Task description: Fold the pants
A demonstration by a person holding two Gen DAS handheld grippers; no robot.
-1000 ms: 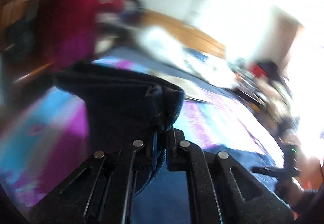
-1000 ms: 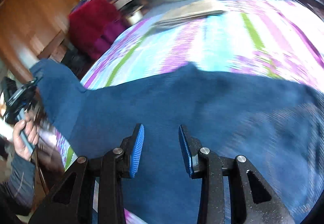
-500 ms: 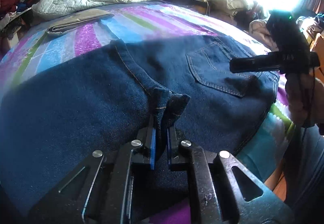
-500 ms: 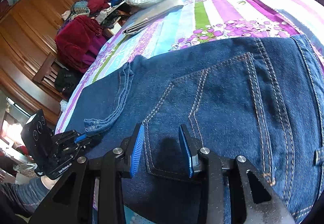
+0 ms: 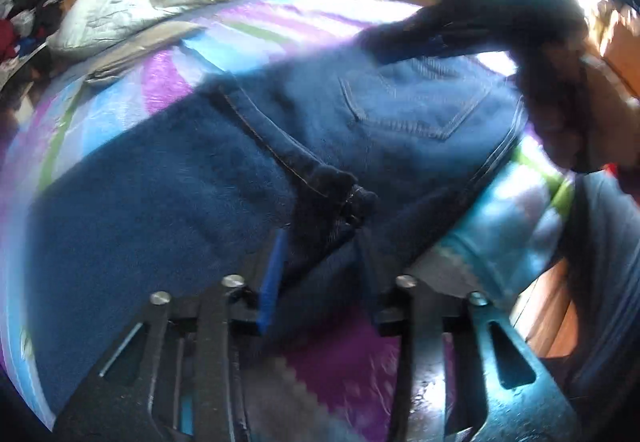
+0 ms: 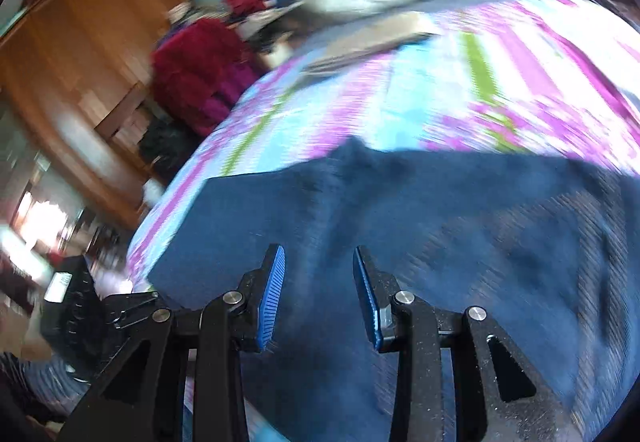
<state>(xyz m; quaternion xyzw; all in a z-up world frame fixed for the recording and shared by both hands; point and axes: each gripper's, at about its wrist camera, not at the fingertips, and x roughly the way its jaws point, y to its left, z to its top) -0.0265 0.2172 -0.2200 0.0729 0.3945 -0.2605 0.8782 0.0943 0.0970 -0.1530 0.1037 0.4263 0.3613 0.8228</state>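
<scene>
Left wrist shows my left tool [image 5: 320, 270] spread wide, hem dropped on the jeans [image 5: 168, 182]; right tool [image 6: 319, 294] gapes empty. Next: regrip, fold again.

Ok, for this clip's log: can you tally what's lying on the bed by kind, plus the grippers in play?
Jeans: 1, spread across the striped bedspread
White duvet: 1, bunched at the headboard end
Flat grey-beige item: 1, too blurred to identify
Grippers: 2, left gripper and right gripper, both open
Total: 5
</scene>
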